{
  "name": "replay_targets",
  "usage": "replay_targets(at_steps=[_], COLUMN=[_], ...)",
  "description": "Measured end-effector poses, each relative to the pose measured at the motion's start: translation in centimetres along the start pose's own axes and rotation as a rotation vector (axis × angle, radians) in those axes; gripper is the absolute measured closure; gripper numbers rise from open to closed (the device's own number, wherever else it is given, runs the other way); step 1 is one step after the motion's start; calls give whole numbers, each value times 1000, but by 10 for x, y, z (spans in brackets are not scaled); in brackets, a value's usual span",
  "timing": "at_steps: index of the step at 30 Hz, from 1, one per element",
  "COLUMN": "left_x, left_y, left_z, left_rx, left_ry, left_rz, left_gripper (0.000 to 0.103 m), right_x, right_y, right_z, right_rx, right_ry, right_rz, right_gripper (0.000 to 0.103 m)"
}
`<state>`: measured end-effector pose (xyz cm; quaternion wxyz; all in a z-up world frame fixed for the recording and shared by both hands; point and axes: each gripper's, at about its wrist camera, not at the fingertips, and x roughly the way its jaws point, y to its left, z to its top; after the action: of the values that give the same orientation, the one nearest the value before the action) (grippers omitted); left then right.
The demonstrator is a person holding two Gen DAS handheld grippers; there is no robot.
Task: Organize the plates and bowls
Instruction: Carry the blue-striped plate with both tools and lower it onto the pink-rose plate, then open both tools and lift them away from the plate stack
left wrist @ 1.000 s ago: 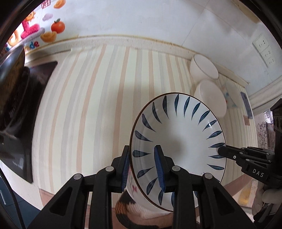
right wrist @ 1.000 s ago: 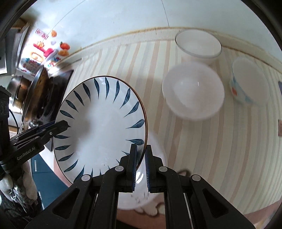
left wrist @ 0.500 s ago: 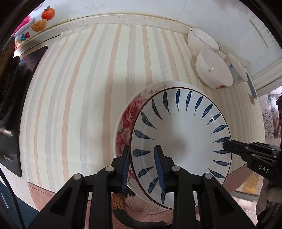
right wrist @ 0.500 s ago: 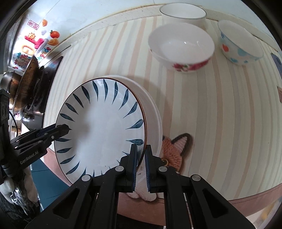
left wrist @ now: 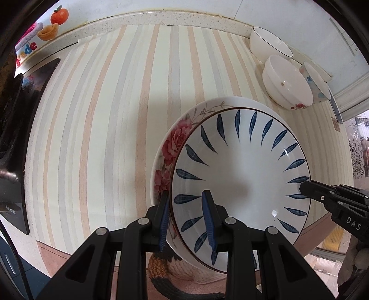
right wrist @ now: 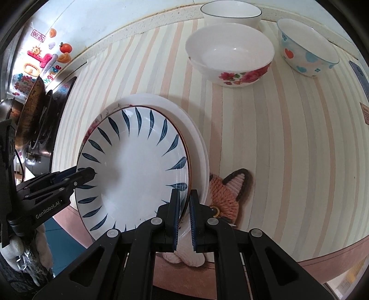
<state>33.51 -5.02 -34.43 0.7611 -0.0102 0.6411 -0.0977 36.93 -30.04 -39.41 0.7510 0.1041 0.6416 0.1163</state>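
Note:
A white plate with blue leaf marks (left wrist: 242, 175) (right wrist: 136, 175) is held by both grippers. My left gripper (left wrist: 186, 207) is shut on its left rim. My right gripper (right wrist: 183, 203) is shut on its right rim. The plate sits low over, or on, a white plate with red roses (left wrist: 175, 143) (right wrist: 193, 133); I cannot tell if they touch. Three bowls stand at the back right: a plain white one (right wrist: 230, 13), a rose-patterned one (right wrist: 230, 57) and one with blue and red spots (right wrist: 306, 50).
A knitted fox coaster (right wrist: 228, 193) lies under the plates near the counter's front edge. A black stove with a pan (right wrist: 34, 110) is at the left. The striped counter (left wrist: 103, 127) ends at a wall behind. Fruit stickers (left wrist: 55, 20) are on the wall.
Both grippers have lowered the blue-leaf plate toward the counter. The rose plate and fox coaster have come into view beneath it, and the bowls look closer.

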Motion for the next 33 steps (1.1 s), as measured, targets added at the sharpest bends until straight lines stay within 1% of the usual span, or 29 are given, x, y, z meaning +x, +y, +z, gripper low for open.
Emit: replay_targets(at_steps=[10, 17, 20, 22, 26, 28, 29, 30, 33], left_x=[0, -13, -26, -37, -68, -80, -92, -98, -124], left_y=[4, 6, 4, 2, -9, -15, -20, -24, -33], left_z=[2, 2, -2, -6, -23, -30, -36, -39, -48], left_rx=[-8, -14, -16, -14, 8, 20, 36, 48, 61], left_ry=[11, -11, -23, -35, -79, -92, -114, -126, -147], left_rz=[-20, -3, 10, 27, 62, 63, 83, 86, 56], left_gripper=[79, 78, 78, 78, 78, 78, 78, 78, 78], right_x=[0, -3, -9, -14, -31, -41, -49, -56, -76], right_y=[-1, -5, -3, -2, 4, 9, 12, 16, 25], right_z=[2, -1, -4, -7, -18, -26, -31, -36, -50], right_rx=[34, 77, 84, 92, 95, 96, 95, 93, 89], right_ry=[9, 2, -2, -5, -23, -33, -43, -55, -85], right_rz=[0, 5, -12, -5, -21, -24, -15, -10, -1], right_gripper=[93, 93, 93, 93, 93, 93, 93, 93, 93])
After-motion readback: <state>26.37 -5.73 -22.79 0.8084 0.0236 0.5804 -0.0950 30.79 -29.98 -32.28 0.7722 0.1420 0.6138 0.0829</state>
